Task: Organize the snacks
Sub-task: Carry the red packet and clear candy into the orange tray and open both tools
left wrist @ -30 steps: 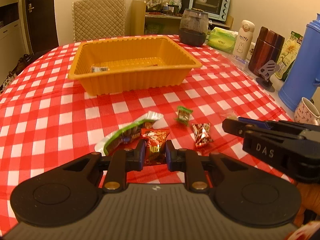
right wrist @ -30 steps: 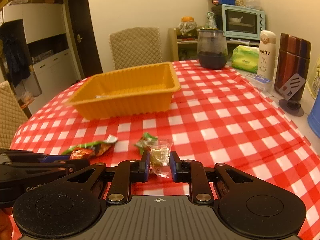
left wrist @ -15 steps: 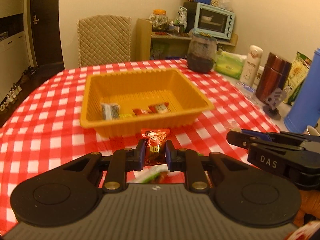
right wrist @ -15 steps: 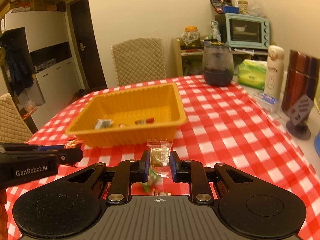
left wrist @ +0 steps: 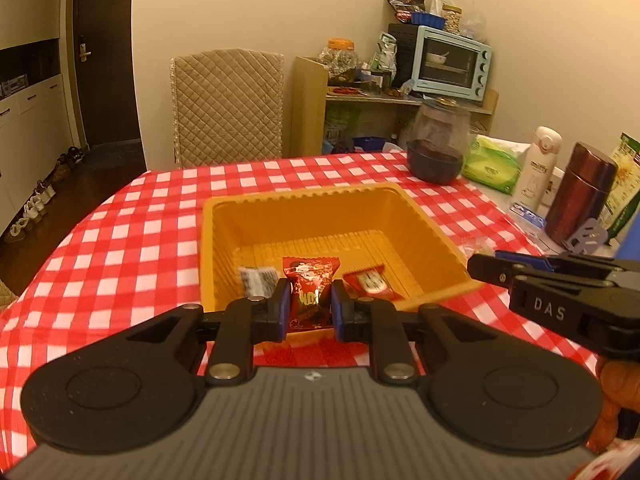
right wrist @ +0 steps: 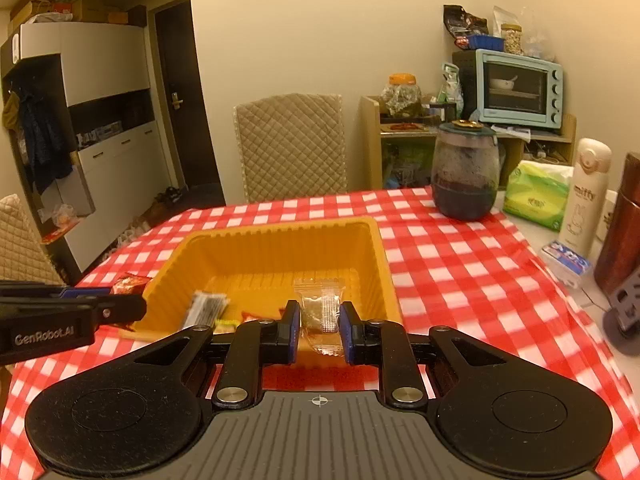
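Left wrist view: the left gripper (left wrist: 307, 304) is clamped on a red packet (left wrist: 310, 290), held at 6 o'clock over the orange tray's (left wrist: 420, 216) near rim. Two snacks lie in the tray: a dark wrapper (left wrist: 258, 279) at 9 o'clock of the packet, a red bar (left wrist: 370, 280) at 3.

Right wrist view: the right gripper (right wrist: 320, 330) pinches a clear sachet (right wrist: 320, 312) over the same tray, near its right wall. One jar (right wrist: 466, 172) stands at 1 o'clock.
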Available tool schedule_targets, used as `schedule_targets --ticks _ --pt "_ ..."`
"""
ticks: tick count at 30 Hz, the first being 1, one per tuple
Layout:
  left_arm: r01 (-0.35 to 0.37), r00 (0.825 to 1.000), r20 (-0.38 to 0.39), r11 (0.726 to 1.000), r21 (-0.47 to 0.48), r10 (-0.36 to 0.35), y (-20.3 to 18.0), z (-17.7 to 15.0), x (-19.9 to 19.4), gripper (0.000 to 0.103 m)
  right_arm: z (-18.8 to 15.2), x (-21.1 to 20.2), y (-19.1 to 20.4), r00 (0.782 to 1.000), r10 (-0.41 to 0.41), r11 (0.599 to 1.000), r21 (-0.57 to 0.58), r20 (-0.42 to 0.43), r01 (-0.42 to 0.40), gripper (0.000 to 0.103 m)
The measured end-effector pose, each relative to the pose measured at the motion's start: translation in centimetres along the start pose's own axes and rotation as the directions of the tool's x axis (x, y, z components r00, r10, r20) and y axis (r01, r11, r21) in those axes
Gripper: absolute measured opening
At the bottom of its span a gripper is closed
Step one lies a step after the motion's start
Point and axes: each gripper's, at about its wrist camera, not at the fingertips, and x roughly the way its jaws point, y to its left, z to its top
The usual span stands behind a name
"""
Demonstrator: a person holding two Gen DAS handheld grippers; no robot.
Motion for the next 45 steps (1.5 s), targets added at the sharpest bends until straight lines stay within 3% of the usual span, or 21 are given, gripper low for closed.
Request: schedule_targets --ticks 14,27,28,30,45 --pt "0.005 1.0 -0.015 0.999 -0.035 -0.006 2.3 2.6 4.2 0.018 2.3 6.2 -0.1 1.0 0.007 0.999 0.041 -0.019 -0.006 0.021" --pt "0.004 0.999 -0.046 0.999 -0.049 -0.006 3.8 2.9 7.3 0.019 2.5 8.9 0.3 0.998 0.029 0.997 0.076 -0.056 -0.025 0.021" --pt "0.013 0.999 -0.042 0.999 -0.049 -0.015 3.8 2.8 7.5 0.02 2.4 8.9 0.3 0.998 0.029 0.997 0.074 -0.057 -0.025 0.021" --pt "0.004 0.999 -0.041 0.999 -0.049 -0.006 3.8 2.7 7.6 0.042 2.4 9.0 0.4 0.998 0.03 0.997 0.073 -0.059 -0.025 0.021" --pt "-0.028 0.999 -0.047 0.996 -0.082 0.024 5.2 2.5 6.9 0.042 2.3 9.0 0.9 0.997 0.051 0.997 0.067 -0.06 -0.047 0.021"
